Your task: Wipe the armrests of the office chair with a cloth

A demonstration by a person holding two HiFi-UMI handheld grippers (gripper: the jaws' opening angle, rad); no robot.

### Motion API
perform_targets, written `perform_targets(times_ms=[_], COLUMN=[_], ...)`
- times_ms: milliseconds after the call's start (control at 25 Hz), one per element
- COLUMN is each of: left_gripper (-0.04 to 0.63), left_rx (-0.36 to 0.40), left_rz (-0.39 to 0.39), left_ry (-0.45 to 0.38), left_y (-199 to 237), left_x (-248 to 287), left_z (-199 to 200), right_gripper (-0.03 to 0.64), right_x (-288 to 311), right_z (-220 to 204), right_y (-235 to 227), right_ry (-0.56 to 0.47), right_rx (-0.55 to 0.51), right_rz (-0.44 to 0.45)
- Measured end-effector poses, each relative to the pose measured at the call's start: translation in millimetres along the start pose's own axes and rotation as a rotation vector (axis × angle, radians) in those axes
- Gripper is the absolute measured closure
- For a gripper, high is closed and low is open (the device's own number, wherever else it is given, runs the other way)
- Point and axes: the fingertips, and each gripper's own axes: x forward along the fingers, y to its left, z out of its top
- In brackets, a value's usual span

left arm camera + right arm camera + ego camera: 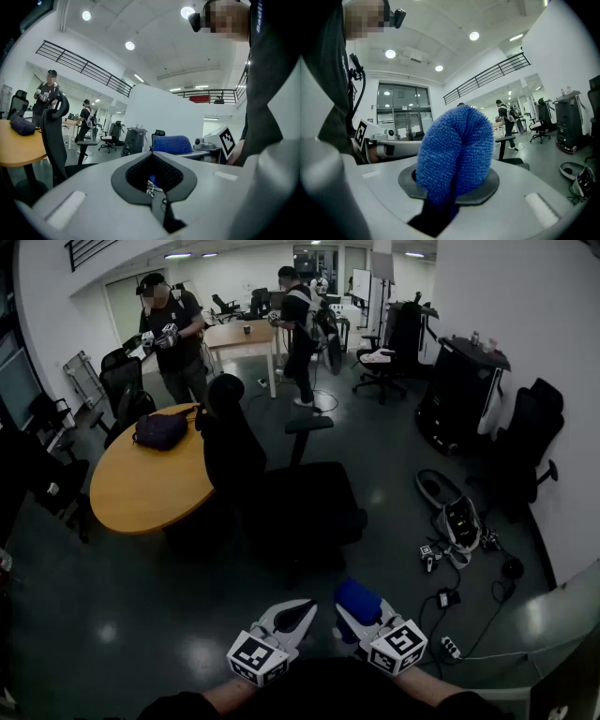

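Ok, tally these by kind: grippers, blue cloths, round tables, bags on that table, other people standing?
Grippers: 2 (left gripper, right gripper)
Blue cloth: 1
Round table: 1
Bag: 1
Standing people: 2
Total: 7

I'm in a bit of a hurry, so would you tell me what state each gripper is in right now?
Left gripper: closed, holding nothing.
Right gripper: closed on the blue cloth.

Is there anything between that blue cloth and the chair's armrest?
Nothing visible. The cloth, clamped in the right gripper, has only bare floor between it and the chair with its armrest.
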Motion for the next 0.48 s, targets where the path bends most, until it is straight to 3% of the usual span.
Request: perform_targets(times_ms=[480], left_gripper=[0.575], left_rx=[-0.003], left_rz=[-0.002], left_ry=[0.006], left_y=[-10.2], left_x=[4.5], left_z=[-2.1], right_gripper=[0.509], right_x=[-9.8], right_z=[-1.6], right_y=[-3.5], right_ry=[0.001], right_rx=[0.012], right_rz=[0.005])
